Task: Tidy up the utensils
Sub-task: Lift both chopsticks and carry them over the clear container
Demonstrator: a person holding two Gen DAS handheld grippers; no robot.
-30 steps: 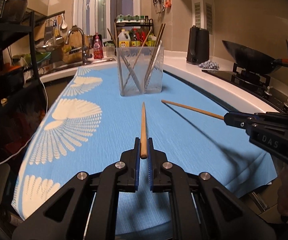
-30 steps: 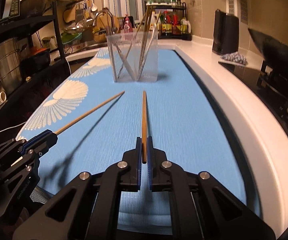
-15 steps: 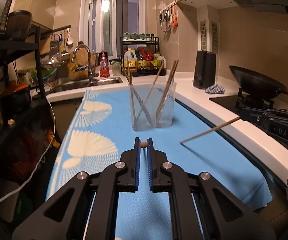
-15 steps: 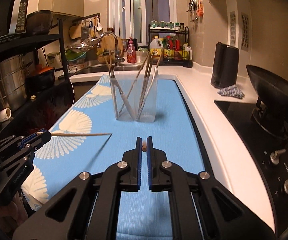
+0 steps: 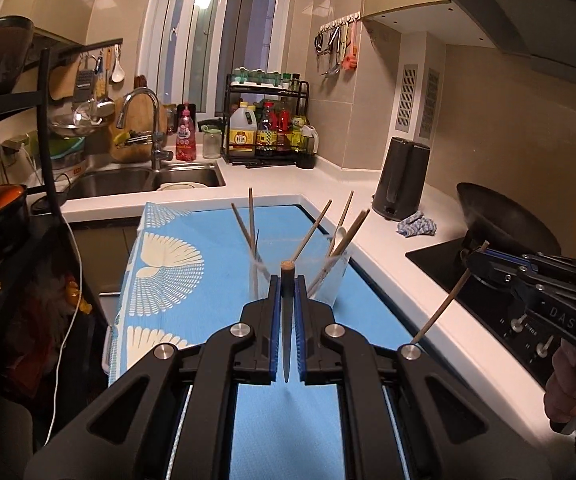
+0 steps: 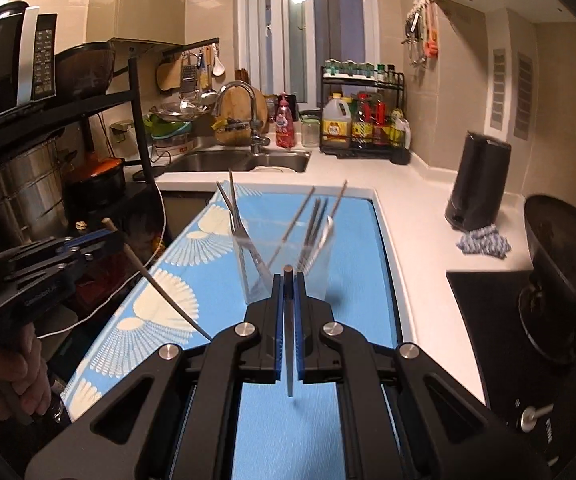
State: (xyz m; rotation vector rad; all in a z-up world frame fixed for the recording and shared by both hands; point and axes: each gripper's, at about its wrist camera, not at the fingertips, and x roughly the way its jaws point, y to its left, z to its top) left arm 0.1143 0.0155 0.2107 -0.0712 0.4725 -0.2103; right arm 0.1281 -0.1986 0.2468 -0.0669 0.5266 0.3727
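Kitchen counter (image 5: pixel 368 240) with white top carries a blue mat (image 5: pixel 191 248) printed with white fans, running toward the sink (image 5: pixel 135 178). Both grippers hang above the mat's near end, each clamped on one wooden chopstick. The left gripper (image 5: pixel 288 284) pinches its chopstick (image 5: pixel 286 320) near the blunt end, tip pointing down toward the camera. The right gripper (image 6: pixel 286 286) holds its chopstick (image 6: pixel 289 344) the same way, tip down. In the left view that right gripper sits over the counter's right edge, near the wok (image 5: pixel 504 220) on the stove.

Just beyond both sets of jaws stands a clear plastic holder (image 6: pixel 283 264) on the mat's middle. It contains several chopsticks (image 5: pixel 316 232) leaning outward against its walls, some left, some right. A black kettle (image 6: pixel 476 184) stands by the counter's far right corner.
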